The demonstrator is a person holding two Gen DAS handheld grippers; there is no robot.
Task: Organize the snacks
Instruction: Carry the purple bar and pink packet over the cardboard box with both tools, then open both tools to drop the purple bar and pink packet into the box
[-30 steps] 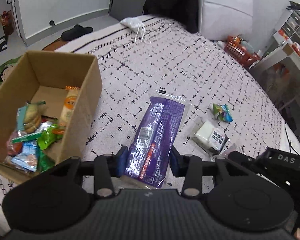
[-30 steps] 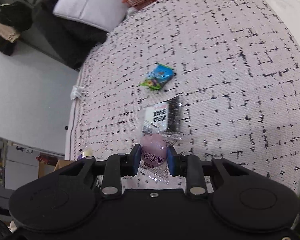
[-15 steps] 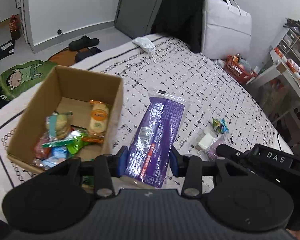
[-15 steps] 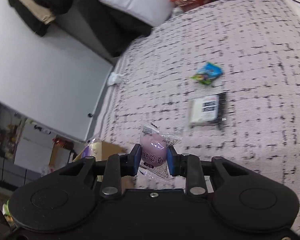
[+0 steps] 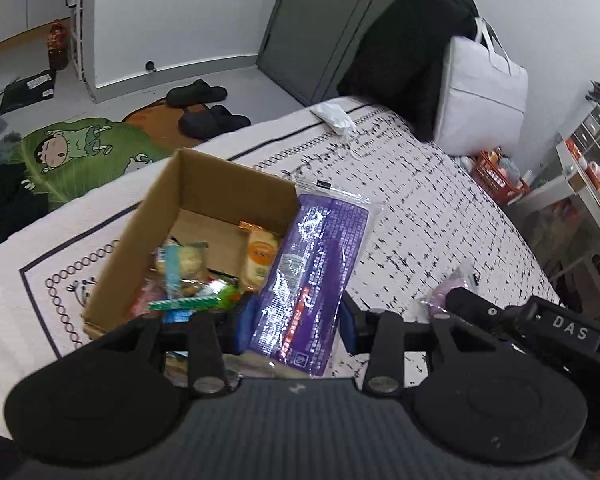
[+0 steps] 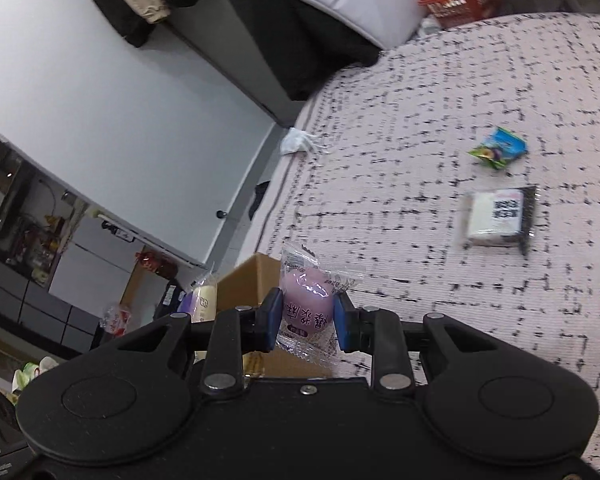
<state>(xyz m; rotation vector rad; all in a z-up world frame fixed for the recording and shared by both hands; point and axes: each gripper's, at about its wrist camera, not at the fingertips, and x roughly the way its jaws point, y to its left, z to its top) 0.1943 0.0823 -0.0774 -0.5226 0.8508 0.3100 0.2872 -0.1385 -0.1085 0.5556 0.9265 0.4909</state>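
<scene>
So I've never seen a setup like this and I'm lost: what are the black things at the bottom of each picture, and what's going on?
Those are two hand-held claws, each carrying a wide-angle camera that looks along its fingers. One picture comes from the left claw, clamped on a long purple snack packet near an open cardboard box partly filled with snacks. The other comes from the right claw, clamped on a pink wrapped sweet. On the patterned bedspread lie a blue-green packet and a white wrapped snack.
</scene>
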